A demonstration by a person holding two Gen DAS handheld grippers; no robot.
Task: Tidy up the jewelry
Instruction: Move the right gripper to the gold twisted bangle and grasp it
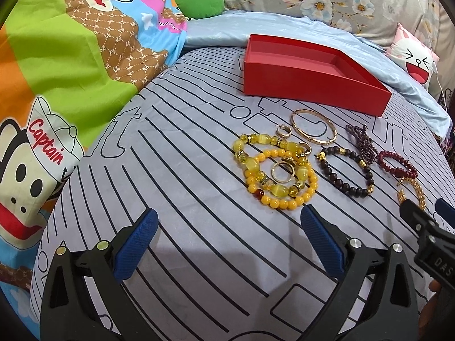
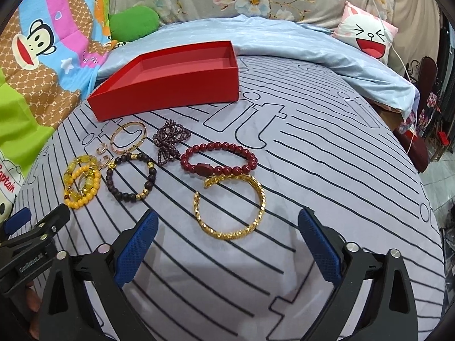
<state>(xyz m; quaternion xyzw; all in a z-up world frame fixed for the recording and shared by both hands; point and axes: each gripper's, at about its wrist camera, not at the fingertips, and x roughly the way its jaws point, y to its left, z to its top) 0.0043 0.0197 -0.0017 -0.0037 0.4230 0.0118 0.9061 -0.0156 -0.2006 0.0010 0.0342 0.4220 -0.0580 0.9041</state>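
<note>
On the striped grey sheet lies a cluster of jewelry. It holds yellow bead bracelets [image 1: 284,204] [image 2: 82,201], a rose-gold bangle [image 1: 310,139] [image 2: 128,149], a dark bead bracelet [image 1: 332,177] [image 2: 125,196], a purple bead string [image 1: 361,139] [image 2: 167,139] and a red bead bracelet [image 1: 398,169] [image 2: 219,146]. A twisted gold bangle [image 2: 230,234] [image 1: 418,193] has its near rim between the wide-apart fingers of my right gripper [image 2: 227,216] [image 1: 425,206], untouched. My left gripper [image 1: 229,213] [image 2: 42,213] stands open just short of the yellow beads. Behind the jewelry sits an open red box [image 1: 312,85] [image 2: 170,93] with nothing in it.
A cartoon monkey quilt [image 1: 71,71] piles up on the left, with a green plush [image 2: 133,22] behind it. A pale blue blanket [image 2: 312,45] and a white cartoon cushion [image 2: 366,34] lie behind the box. The bed drops off at the right [image 2: 426,170].
</note>
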